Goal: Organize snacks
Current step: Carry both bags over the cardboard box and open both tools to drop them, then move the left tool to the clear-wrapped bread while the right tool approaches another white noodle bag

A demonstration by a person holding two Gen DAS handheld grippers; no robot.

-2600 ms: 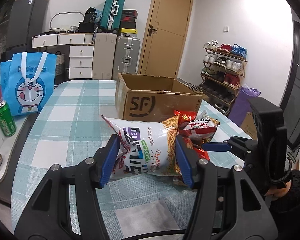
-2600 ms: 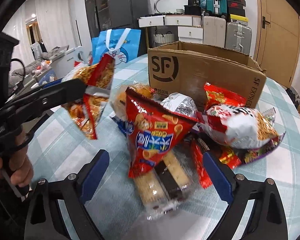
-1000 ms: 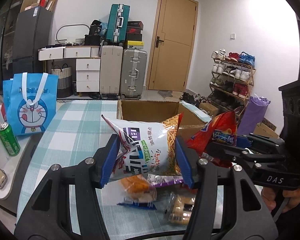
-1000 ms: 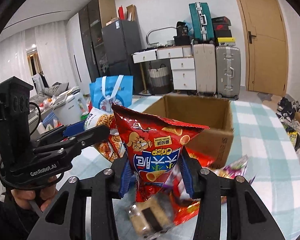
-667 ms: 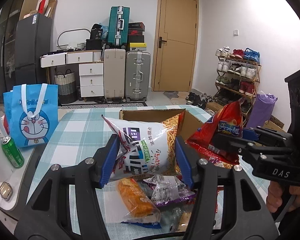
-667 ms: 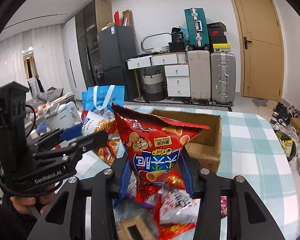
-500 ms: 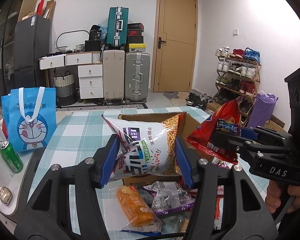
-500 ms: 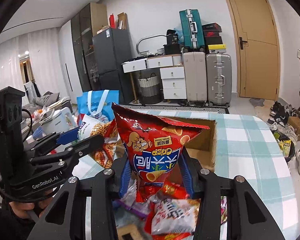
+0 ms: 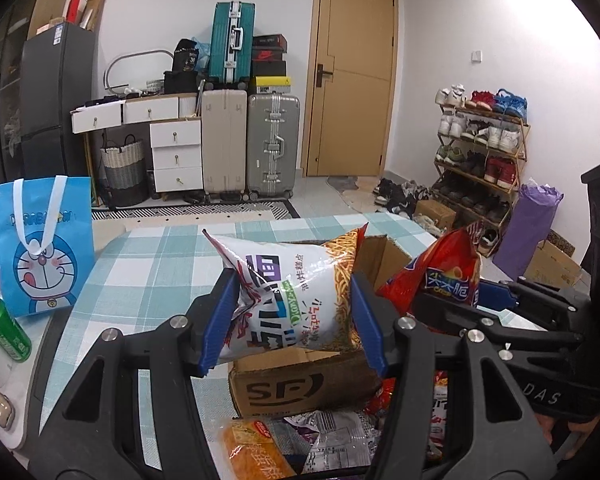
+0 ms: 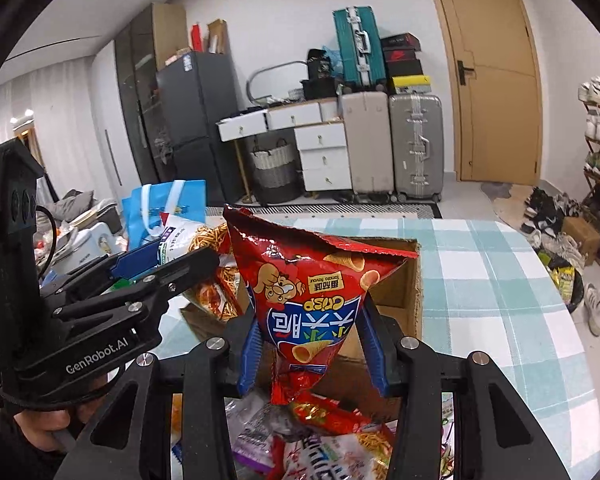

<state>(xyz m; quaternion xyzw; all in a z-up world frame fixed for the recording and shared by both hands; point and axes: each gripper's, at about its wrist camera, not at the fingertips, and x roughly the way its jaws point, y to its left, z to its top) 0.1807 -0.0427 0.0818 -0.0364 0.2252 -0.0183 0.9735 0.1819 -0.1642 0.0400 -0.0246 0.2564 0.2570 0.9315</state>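
Left wrist view: your left claw (image 9: 292, 316) is clamped on the white crinkled noodle-snack bag (image 9: 288, 292), its blue pads pressing both sides, and the bag now hangs over the near wall of the open brown cardboard box (image 9: 300, 380); a moment ago the box lay well ahead, so both hands have carried their loads forward to it. Right wrist view: your right claw (image 10: 312, 340) is closed on the lower part of the red foil corn-cone crisp bag (image 10: 312, 284), held upright in front of the same box opening. More loose snack packets (image 9: 320, 440) lie on the green-and-white checked table (image 9: 148, 256) below the claws, in front of the box. Both bags appear ready for release into the box once fully over its opening; the remaining packets show the sorting is far from finished.
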